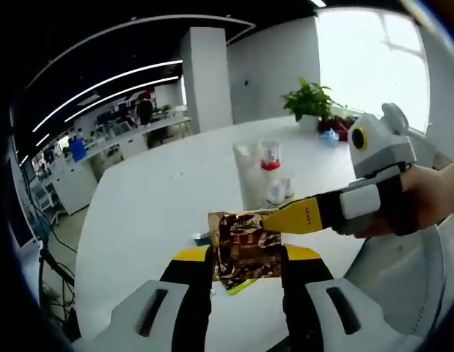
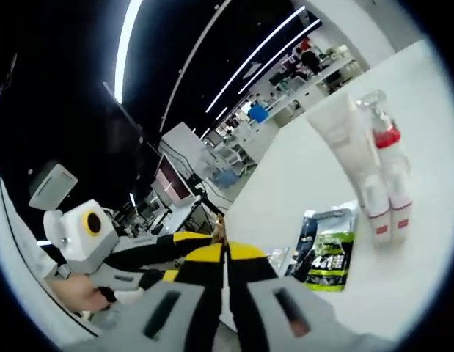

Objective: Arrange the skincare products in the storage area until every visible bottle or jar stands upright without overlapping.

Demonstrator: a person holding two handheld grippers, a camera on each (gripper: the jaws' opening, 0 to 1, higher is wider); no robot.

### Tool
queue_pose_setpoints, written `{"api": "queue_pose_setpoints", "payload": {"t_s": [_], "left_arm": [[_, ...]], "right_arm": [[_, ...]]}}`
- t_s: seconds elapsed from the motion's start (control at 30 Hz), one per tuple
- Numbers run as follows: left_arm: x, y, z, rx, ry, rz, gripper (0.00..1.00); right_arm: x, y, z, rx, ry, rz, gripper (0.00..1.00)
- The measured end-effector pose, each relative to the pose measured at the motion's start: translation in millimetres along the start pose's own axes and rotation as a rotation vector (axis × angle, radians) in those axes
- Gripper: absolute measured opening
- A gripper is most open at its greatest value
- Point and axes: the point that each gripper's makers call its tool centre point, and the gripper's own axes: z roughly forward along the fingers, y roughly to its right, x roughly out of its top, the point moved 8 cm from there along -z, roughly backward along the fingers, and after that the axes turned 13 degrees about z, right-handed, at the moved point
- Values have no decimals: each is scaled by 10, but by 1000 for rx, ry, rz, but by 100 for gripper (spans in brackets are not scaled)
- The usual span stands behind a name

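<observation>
A gold and brown sachet (image 1: 245,249) is held up above the white table (image 1: 153,213), with my left gripper (image 1: 246,258) shut on its two sides. My right gripper (image 1: 276,219) reaches in from the right, held by a hand, its yellow jaws closed on the sachet's top right corner. In the right gripper view my right gripper (image 2: 225,257) has its jaws pressed together, and a thin brown edge of the sachet (image 2: 220,224) shows above them; my left gripper (image 2: 200,238) meets it from the left. A white tube (image 1: 249,174), a red-collared bottle (image 1: 270,156) and small white bottles (image 1: 278,191) stand upright behind.
A green and black sachet (image 2: 328,254) lies flat on the table beside the small bottles (image 2: 388,214), below the tube (image 2: 344,139) and the red-collared bottle (image 2: 381,126). A potted plant (image 1: 309,99) stands at the table's far edge. Office desks lie beyond.
</observation>
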Motion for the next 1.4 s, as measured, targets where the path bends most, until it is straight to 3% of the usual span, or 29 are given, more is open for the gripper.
{"api": "queue_pose_setpoints", "payload": {"t_s": [0.5, 0.63, 0.8, 0.93, 1.0, 1.13, 1.27, 1.4], "left_arm": [[-115, -109, 6, -88, 15, -96, 42], [-211, -184, 23, -155, 2, -164, 43], [-281, -233, 48, -227, -8, -177, 43], [-275, -206, 77, -372, 74, -363, 42], [-307, -239, 103, -391, 103, -453, 42], [-383, -280, 128, -409, 92, -461, 36], [-390, -281, 152, -465, 130, -576, 32], [-443, -314, 188, -466, 126, -580, 24]], "right_arm": [[40, 84, -72, -37, 6, 9, 1], [38, 105, -105, -42, 3, 12, 1], [20, 129, -142, -48, -3, 21, 1], [15, 132, -159, -42, -5, 36, 1], [16, 126, -157, -37, -7, 44, 1], [32, 110, -148, -28, -6, 54, 1], [41, 113, -116, -23, -9, 66, 1], [38, 121, -70, -22, -20, 69, 1]]}}
